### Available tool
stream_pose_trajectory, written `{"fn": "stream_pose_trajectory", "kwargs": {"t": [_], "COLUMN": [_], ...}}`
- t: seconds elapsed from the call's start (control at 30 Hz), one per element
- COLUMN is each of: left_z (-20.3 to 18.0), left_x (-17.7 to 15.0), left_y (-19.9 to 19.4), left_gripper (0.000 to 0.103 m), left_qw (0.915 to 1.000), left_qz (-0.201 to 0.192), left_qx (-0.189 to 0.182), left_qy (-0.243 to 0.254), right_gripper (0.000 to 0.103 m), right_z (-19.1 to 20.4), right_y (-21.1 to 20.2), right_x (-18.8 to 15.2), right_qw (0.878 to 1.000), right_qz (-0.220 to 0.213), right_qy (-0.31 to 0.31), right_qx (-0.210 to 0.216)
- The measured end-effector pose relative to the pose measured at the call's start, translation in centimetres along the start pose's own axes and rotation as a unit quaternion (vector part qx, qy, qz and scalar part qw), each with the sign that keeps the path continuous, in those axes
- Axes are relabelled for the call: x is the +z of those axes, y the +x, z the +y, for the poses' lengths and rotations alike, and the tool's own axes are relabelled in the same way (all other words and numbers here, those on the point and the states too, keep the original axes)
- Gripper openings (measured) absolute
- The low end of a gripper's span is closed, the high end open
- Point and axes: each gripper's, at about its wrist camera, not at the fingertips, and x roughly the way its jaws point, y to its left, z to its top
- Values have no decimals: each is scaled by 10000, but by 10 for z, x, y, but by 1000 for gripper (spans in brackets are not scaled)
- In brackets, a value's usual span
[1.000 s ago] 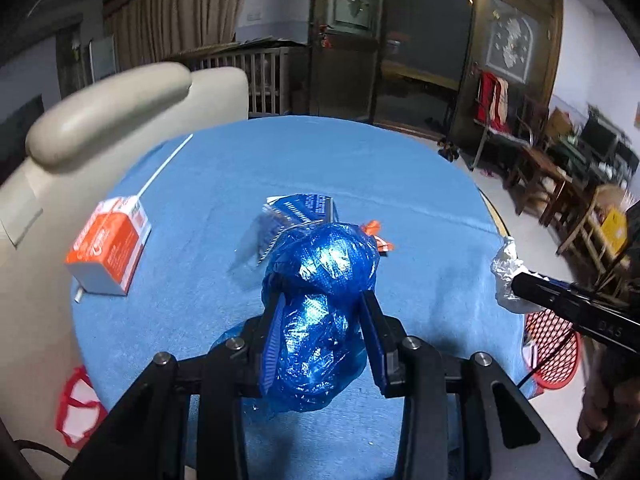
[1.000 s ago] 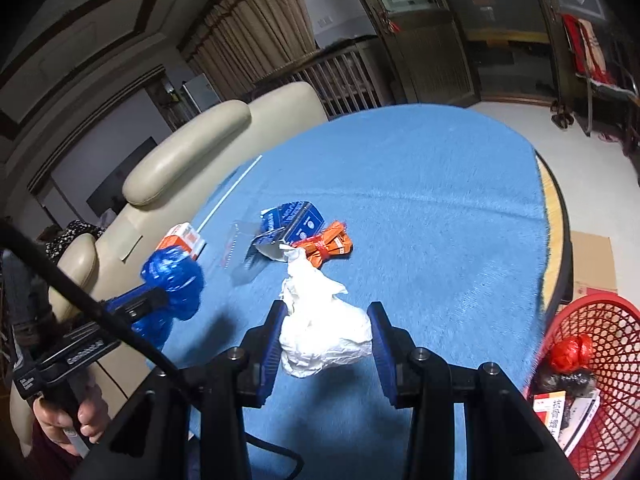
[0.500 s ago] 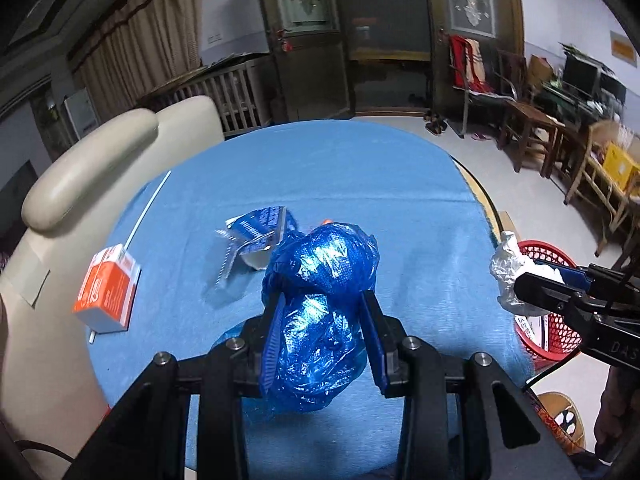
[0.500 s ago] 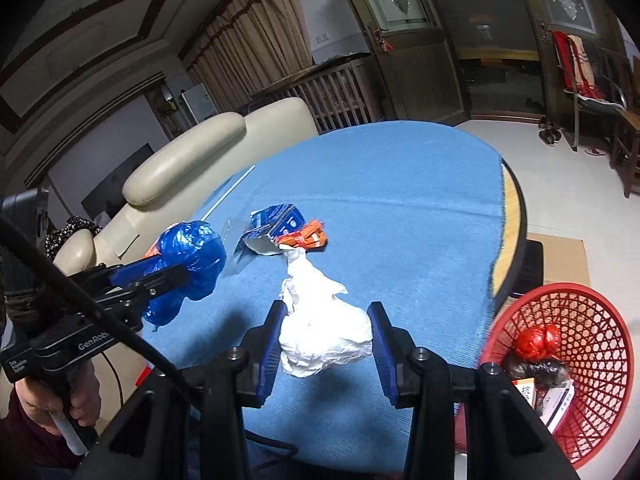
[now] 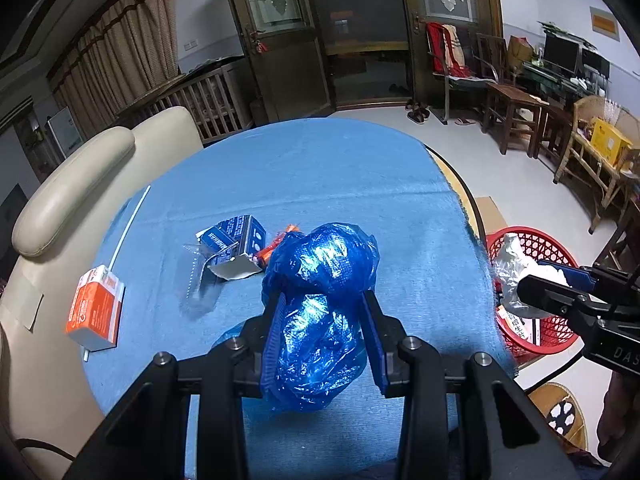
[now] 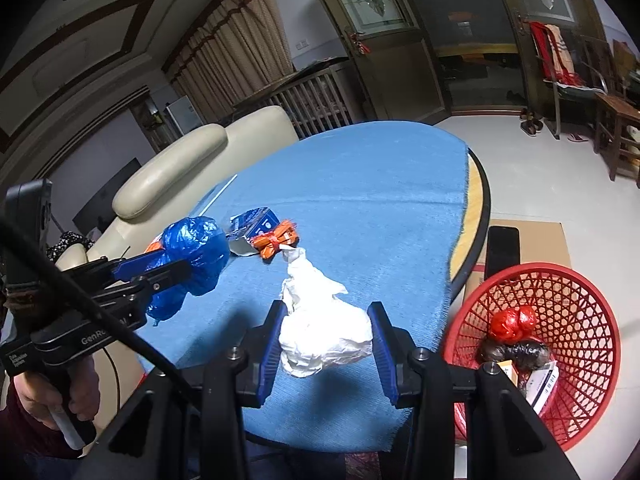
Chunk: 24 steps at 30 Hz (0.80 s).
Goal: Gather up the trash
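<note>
Moved since a second ago: both tools have swung right, toward the bench edge; the red basket point(image 6: 532, 356), then only partly in the right wrist view, now shows nearly whole.
Right tool point(image 6: 326, 340): clamped on a crumpled white plastic bag point(image 6: 320, 328), held above the bench's near right corner, close to the basket.
Left tool point(image 5: 322, 338): clamped on a bunched blue plastic bag point(image 5: 320, 308), above the bench's near side, farther from the basket.
Done: basket already holds a red knotted bag point(image 6: 514, 322), something dark and some printed packets.
Left: both held bags not yet dropped; on the blue cloth point(image 5: 320, 168) lie a blue carton point(image 5: 236, 240), an orange wrapper point(image 6: 276, 240), a clear wrapper point(image 5: 196, 268), an orange-and-white box point(image 5: 96, 312) and a thin white stick point(image 5: 128, 224).
Edges and room: basket stands on the floor just beyond the bench's right rim, mouth open and uncovered; the way from right tool to basket looks free. A cream sofa point(image 5: 72, 200) crowds the left side.
</note>
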Motion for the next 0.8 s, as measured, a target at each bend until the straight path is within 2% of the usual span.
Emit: {"fn": "stream_pose_trajectory", "kwargs": {"t": [0.8], "left_z": [-23], "left_x": [7], "left_y": [0], "left_gripper": [39], "left_qw": [9982], "left_qz": [-94], "left_qx": [-121], "left_qy": [578], "right_gripper": [44], "right_z": [-27], "right_y": [-29], "right_x": [-6], "right_qw": [9992], "right_qz": [-177], "right_qy": [319], "right_qx": [-188]}}
